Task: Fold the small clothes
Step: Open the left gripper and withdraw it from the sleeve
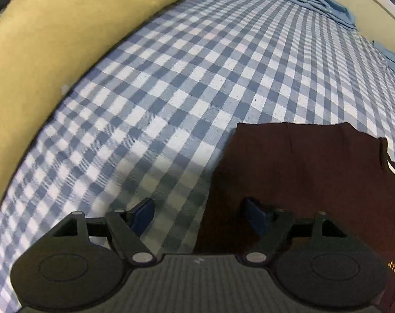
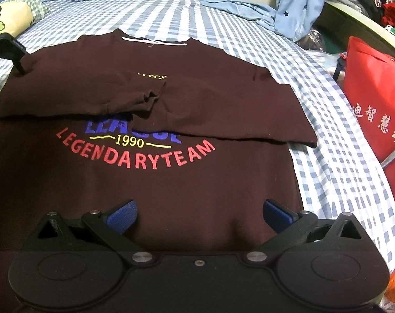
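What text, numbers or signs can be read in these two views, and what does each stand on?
"LEGENDARYTEAM": red arc on the dark maroon cotton T-shirt.
"1990": yellow, above that arc.
Blue word above "1990": half covered by the folded sleeves, unreadable.
Small yellow letters near the collar: cut off by a fold, unreadable.
Red fabric bag: pink Chinese characters, "智慧" legible, the rest cut off.
Left wrist view: yellow letters at the shirt's edge, too blurred.

A bed (image 2: 335, 161) covered with a blue-and-white checked sheet carries everything. A dark maroon T-shirt (image 2: 171, 182) lies flat on it, sleeves folded in over the printed chest. Light blue garments (image 2: 231, 2) lie crumpled at the far end, and a tan avocado-print pillow (image 1: 54, 41) along one side.
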`<state>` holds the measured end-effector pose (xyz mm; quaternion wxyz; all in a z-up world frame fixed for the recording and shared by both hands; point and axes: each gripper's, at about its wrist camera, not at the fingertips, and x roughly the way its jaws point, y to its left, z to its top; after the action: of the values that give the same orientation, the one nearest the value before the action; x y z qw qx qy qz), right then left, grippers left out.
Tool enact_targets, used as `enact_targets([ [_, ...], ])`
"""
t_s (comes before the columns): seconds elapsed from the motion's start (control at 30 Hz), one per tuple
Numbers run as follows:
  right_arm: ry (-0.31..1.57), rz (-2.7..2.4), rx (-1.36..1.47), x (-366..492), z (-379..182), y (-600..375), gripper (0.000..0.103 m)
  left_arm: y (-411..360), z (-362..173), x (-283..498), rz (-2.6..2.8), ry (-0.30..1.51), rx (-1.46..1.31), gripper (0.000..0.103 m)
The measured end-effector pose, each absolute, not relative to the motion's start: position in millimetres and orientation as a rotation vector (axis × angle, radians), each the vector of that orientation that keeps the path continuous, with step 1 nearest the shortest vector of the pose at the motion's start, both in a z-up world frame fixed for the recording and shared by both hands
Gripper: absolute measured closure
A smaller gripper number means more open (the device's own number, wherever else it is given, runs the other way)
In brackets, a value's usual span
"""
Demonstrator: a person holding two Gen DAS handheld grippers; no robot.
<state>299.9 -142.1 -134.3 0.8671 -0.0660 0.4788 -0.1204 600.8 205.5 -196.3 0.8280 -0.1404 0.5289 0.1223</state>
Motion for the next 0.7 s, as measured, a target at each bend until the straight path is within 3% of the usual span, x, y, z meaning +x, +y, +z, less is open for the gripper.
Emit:
enact_targets([
  [0.3,1.000,-0.209,-0.096,298,-129,-140,0.001,198,-197,526,0.248,1.112,-0.236,0.014],
  [0.7,1.007,-0.234,0.111,310,-90,-183,0.001,156,-158,469,0.353,1.135,-0.138,0.013],
])
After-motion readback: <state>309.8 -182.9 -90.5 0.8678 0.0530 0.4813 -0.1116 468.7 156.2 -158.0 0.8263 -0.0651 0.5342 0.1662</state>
